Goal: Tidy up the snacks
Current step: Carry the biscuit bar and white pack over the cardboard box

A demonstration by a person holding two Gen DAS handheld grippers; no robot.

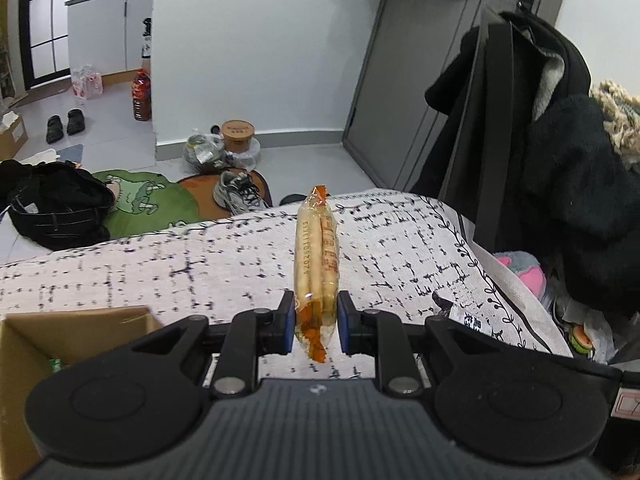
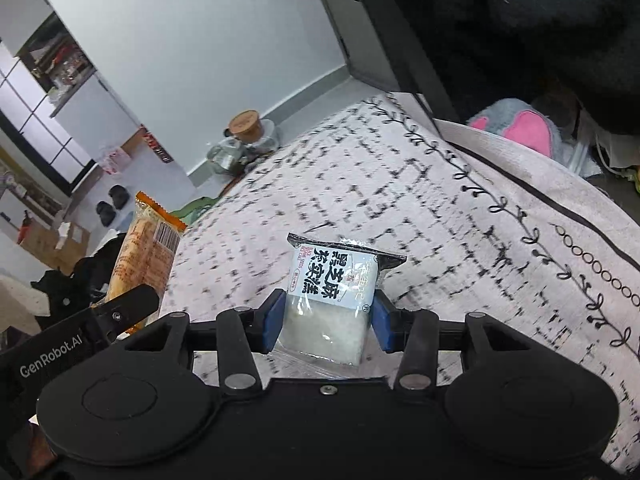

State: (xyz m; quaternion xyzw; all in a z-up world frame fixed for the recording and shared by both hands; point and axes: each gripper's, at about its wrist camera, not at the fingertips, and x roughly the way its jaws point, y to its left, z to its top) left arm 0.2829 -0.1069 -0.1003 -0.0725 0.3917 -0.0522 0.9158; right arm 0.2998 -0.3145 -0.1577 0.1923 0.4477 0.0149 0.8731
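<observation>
The left tongs [image 1: 316, 320] clamp the lower end of an orange snack pack [image 1: 317, 256], which stands upright at centre frame above the bed [image 1: 160, 264]. The right tongs [image 2: 325, 316] squeeze a white rice cake packet [image 2: 332, 300], low in the middle of the right wrist view. Both snacks are off the blanket.

The long pack is held only near its bottom seal, so it could swing or slip out through the slick wrapper if the hand tips. The soft cake could be crushed by a harder squeeze. The two tongs sit close together, so they could knock each other on the way to the cardboard box [image 1: 80, 328] at the lower left.

The bed carries a white cover with black dashes. Beyond it, at the upper left, lie a green rug [image 1: 148, 200], a sneaker [image 1: 236, 192] and tiled floor; coats [image 1: 540, 140] hang at the right.
</observation>
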